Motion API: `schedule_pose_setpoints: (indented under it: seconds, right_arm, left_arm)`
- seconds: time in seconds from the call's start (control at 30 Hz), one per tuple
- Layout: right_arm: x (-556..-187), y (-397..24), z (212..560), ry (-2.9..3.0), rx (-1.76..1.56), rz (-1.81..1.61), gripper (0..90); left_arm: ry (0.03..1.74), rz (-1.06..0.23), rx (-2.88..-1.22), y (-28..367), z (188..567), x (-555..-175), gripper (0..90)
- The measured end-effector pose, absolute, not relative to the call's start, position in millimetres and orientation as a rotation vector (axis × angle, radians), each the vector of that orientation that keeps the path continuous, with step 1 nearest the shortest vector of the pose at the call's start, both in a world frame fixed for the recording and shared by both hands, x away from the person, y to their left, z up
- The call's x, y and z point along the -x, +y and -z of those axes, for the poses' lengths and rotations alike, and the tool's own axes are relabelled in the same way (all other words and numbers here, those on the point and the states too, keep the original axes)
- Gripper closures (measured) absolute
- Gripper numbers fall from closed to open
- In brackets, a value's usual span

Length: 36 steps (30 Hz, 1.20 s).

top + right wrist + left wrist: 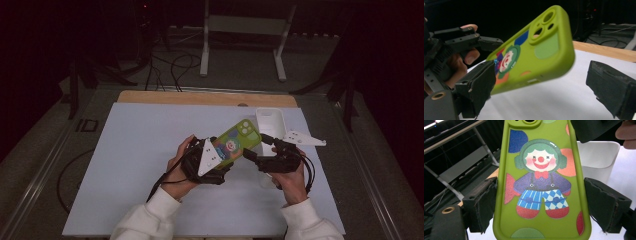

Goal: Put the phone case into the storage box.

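Left tongs point(540, 205) gripping phone case point(541, 182) edges, right tongs point(549, 85) wide, unclamped.

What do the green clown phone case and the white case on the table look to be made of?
Green phone case with a printed clown: probably soft silicone or rubbery plastic; matte, faintly grainy skin, rounded thick edges, moulded camera holes. White phone case lying on the pale blue table mat: likely smooth plastic or silicone; slightly glossy, raised rim. Hard or soft cannot be told.

We're seeing a matt, rubbery green phone case point(541, 182), its clown print faintly grainy; worn fabric-like pads point(485, 202) on black jaws; smooth white plastic box point(599, 157); wooden table edge point(205, 98).
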State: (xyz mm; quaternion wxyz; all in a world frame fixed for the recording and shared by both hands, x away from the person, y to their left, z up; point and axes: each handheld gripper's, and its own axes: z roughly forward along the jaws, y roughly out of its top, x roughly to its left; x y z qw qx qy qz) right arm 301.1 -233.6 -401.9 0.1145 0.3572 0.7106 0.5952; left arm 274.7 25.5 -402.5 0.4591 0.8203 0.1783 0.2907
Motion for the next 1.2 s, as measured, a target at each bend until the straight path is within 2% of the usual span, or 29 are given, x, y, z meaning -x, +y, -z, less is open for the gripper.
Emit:
schedule_pose_setpoints:
  seconds: [0.23,0.27,0.3,0.87,1.03,1.2]
  right_arm:
    - [-302.3,-228.7,401.7,2.095,-1.055,-1.767,8.6]
    - [-302.6,-228.3,401.6,2.099,-1.057,-1.778,9.5]
    - [-302.6,-228.2,401.4,2.099,-1.057,-1.787,14.7]
    - [-305.0,-224.3,401.7,2.12,-1.073,-1.841,15.9]
    - [-305.8,-223.8,401.8,2.135,-1.094,-1.858,23.0]
    - [-307.2,-226.1,403.1,2.147,-1.116,-1.887,35.2]
  left_arm:
    - [0.425,-0.715,-2.023,21.7,403.8,-272.8,16.3]
    - [0.421,-0.716,-2.024,21.2,403.8,-272.5,16.3]
    - [0.421,-0.715,-2.025,20.3,404.1,-271.9,16.3]
    - [0.381,-0.706,-2.02,13.2,405.8,-267.3,16.3]
    - [0.379,-0.707,-2.017,13.2,405.9,-267.1,16.3]
    - [0.385,-0.698,-2.016,14.8,406.1,-268.6,16.3]
